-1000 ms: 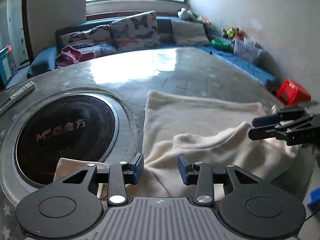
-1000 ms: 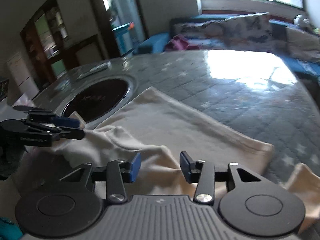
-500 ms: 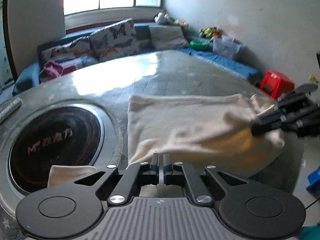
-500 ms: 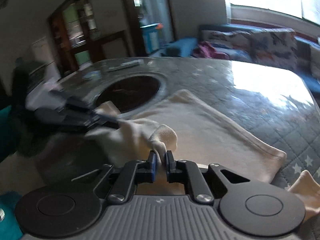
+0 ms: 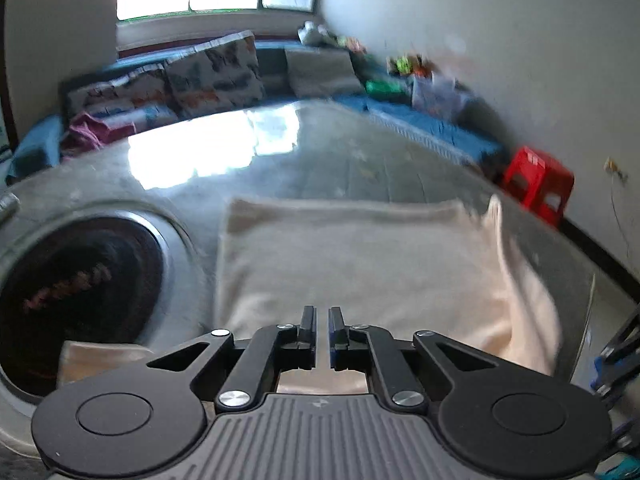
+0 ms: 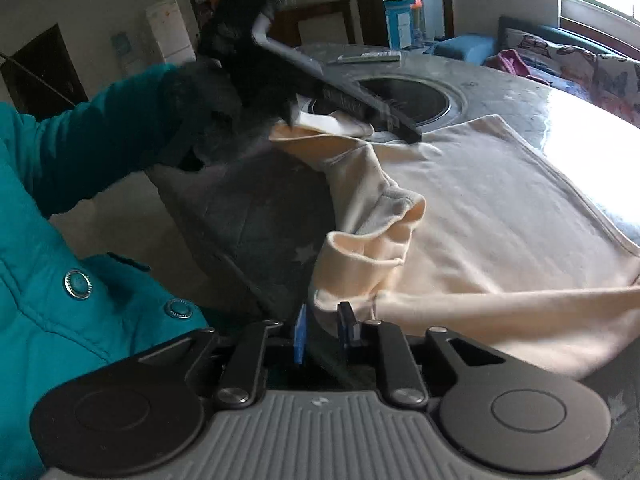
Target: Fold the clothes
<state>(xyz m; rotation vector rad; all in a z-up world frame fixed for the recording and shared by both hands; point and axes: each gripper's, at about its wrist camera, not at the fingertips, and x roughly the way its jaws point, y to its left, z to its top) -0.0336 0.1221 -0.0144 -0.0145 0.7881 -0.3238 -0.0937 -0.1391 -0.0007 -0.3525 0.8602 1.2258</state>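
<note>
Garment (image 6: 492, 208): cream top lying spread on the tabletop (image 5: 360, 160).
Left tool (image 5: 319, 330): clamping the near hem.
Right tool (image 6: 325, 334): jaws easing apart, cuff between them.
Risk: cuff slipping free, sleeve falling crooked.

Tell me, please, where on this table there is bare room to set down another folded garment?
The widest bare stretch of the grey table lies beyond the far edge of the cream garment, towards the cushioned bench. A narrower strip runs between the garment and the round dark inset. The near edge is crowded: both grippers, bunched cloth and a sleeve.
</note>
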